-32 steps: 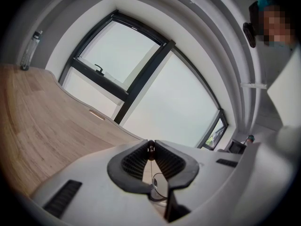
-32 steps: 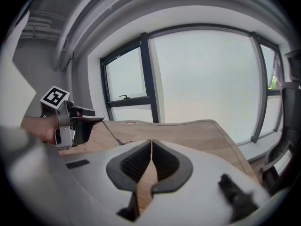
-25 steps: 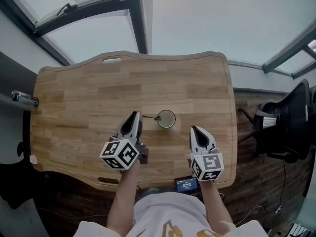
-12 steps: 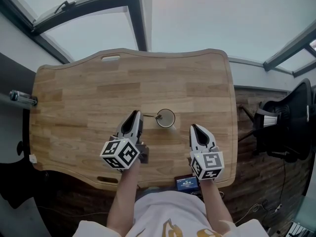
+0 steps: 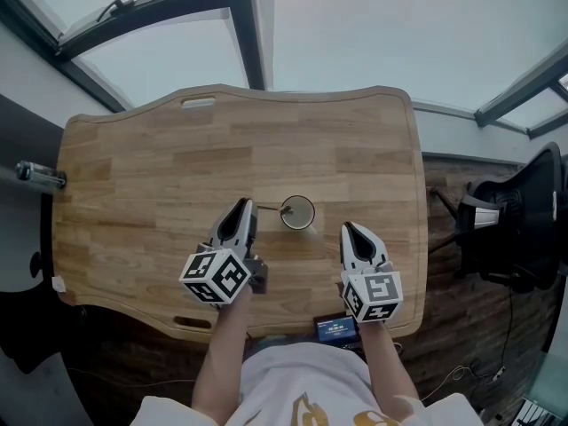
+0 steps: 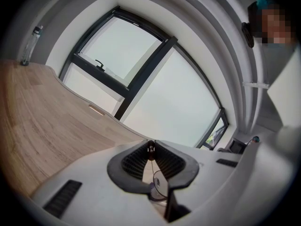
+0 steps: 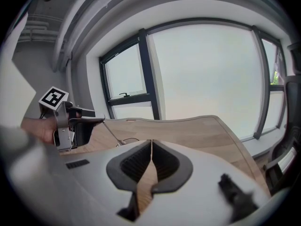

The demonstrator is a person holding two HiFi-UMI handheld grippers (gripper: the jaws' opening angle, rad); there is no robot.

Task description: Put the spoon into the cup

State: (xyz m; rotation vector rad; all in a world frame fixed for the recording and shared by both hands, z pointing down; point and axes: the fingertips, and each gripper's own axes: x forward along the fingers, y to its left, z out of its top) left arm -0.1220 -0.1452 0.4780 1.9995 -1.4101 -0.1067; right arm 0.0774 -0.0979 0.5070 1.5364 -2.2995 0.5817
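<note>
The left hand-held gripper (image 5: 243, 206) is clamping the handle end of the thin metal spoon (image 5: 269, 208), whose bowl end is dipping into the small round clear cup (image 5: 299, 213) standing on the light wooden table (image 5: 160, 167). The right hand-held gripper (image 5: 350, 230) is hovering near the cup, jaws pressed together on nothing.

Pale wood-grain table (image 5: 133, 176), black window frame (image 5: 241, 25), silvery spoon (image 5: 269, 208), white-and-black left claw (image 5: 246, 204).
</note>
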